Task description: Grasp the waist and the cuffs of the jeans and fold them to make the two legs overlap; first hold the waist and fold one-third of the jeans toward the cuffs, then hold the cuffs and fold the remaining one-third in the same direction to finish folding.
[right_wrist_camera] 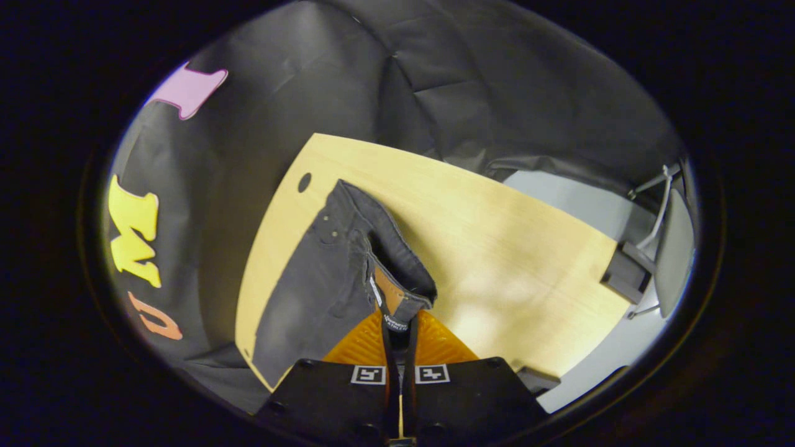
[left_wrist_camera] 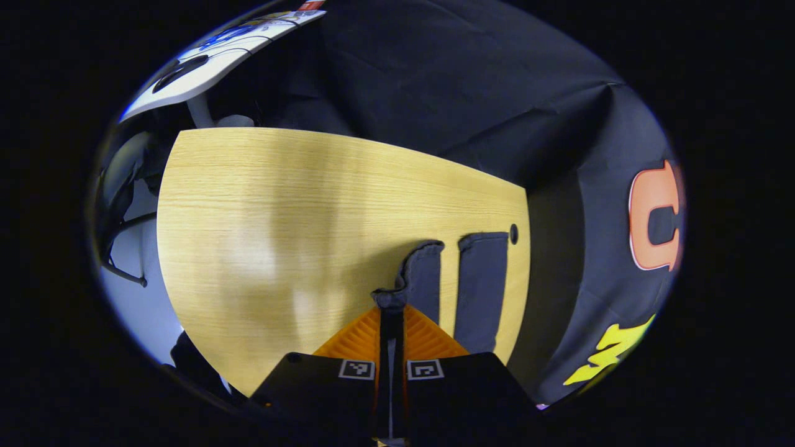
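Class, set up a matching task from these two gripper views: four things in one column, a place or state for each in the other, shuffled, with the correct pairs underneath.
Column one:
1. left hand-held gripper
2. right hand-held gripper
3. second jeans leg
4. small round hole

Column two:
A. lies flat on the wooden table, ungripped
B. closed on the waistband
C. in the tabletop near its edge, beside the cuffs
D. closed on a lifted cuff

Pairs: 1-D, 2-B, 3-A, 4-C
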`<state>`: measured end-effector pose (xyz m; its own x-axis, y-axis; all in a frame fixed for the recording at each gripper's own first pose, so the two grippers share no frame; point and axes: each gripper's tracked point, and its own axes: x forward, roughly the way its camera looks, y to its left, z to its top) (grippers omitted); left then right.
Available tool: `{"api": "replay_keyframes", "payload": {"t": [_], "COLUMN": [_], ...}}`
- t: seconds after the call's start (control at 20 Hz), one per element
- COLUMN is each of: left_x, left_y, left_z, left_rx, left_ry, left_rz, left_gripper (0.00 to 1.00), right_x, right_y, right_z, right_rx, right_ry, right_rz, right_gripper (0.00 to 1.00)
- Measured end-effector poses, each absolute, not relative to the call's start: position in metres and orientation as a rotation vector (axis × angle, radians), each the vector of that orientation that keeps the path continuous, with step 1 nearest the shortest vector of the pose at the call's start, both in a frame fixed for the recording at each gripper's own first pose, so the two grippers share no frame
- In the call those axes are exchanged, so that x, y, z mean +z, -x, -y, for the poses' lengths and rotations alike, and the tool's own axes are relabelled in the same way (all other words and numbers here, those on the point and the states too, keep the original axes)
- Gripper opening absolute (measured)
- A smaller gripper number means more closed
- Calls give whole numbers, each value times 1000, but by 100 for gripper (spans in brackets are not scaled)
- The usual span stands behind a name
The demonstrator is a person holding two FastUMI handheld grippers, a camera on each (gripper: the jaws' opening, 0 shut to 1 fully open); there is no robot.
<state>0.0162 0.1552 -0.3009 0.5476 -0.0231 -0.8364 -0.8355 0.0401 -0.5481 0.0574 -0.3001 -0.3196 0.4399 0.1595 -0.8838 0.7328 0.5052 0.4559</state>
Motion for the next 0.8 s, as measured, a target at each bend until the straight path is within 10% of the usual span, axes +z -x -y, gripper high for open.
{"api": "replay_keyframes", "payload": {"t": [0.8], "left_x": [-281], "left_y": [-193], "left_z": [-180], "left_rx": [885], "left_ry": [1466], "left_rz": [-953], "left_gripper": [5], "right_x": [-293], "right_y": [-230], "right_z": [305], "right_rx": [-382], "right_ry": [-1328], "right_rz": [-1161], "right_gripper": [2]}}
